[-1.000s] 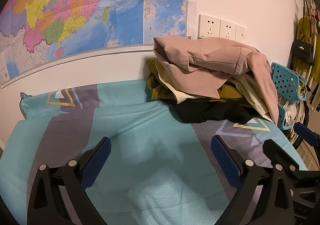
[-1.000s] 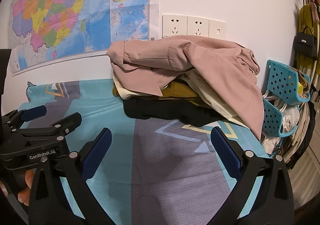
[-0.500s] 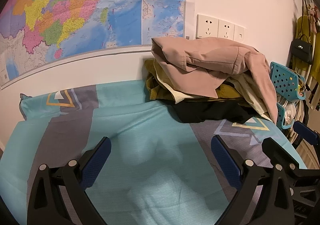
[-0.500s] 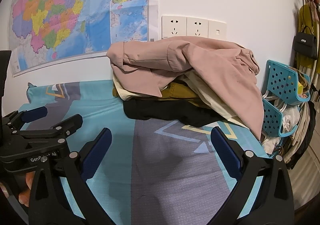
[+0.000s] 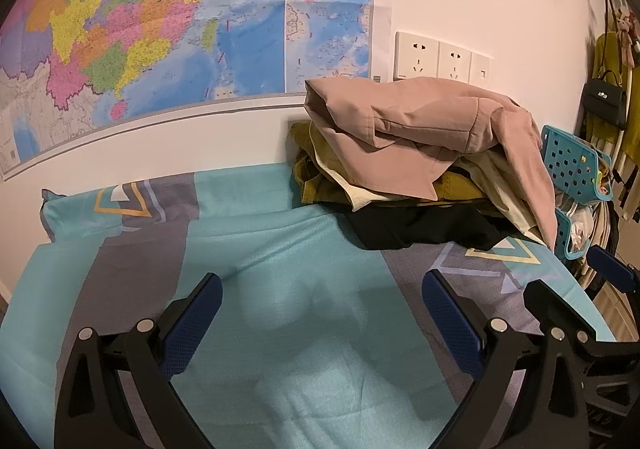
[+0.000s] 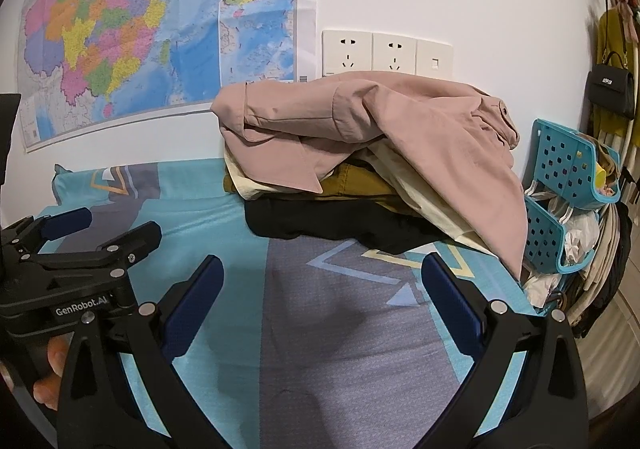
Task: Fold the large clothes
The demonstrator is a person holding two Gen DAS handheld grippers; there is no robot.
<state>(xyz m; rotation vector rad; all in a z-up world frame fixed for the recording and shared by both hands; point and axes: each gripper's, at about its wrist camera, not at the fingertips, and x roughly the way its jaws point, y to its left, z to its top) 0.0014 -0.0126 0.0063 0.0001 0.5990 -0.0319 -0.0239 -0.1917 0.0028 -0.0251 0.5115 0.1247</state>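
A heap of clothes lies at the back right of the bed against the wall, topped by a pink jacket (image 5: pixel 420 133) (image 6: pixel 384 133). Under it are an olive garment (image 5: pixel 316 181), a cream one (image 6: pixel 424 201) and a black one (image 5: pixel 420 227) (image 6: pixel 332 225). My left gripper (image 5: pixel 320 313) hovers open over the teal sheet, well short of the heap, holding nothing. My right gripper (image 6: pixel 320 301) is open too, empty, above the grey band of the sheet and nearer the heap. The left gripper's body (image 6: pixel 76 261) shows at the left of the right wrist view, with a hand under it.
The bed sheet (image 5: pixel 260 249) is teal and grey with triangle prints. A map (image 5: pixel 160 29) and wall sockets (image 6: pixel 384 53) are on the wall behind. Blue perforated baskets (image 6: pixel 568 173) stand past the bed's right edge, with a black handbag (image 6: pixel 612 89) hanging beyond.
Both views have drifted slightly; the heap sits a touch lower and nearer in the left wrist view. Both grippers stay open and empty.
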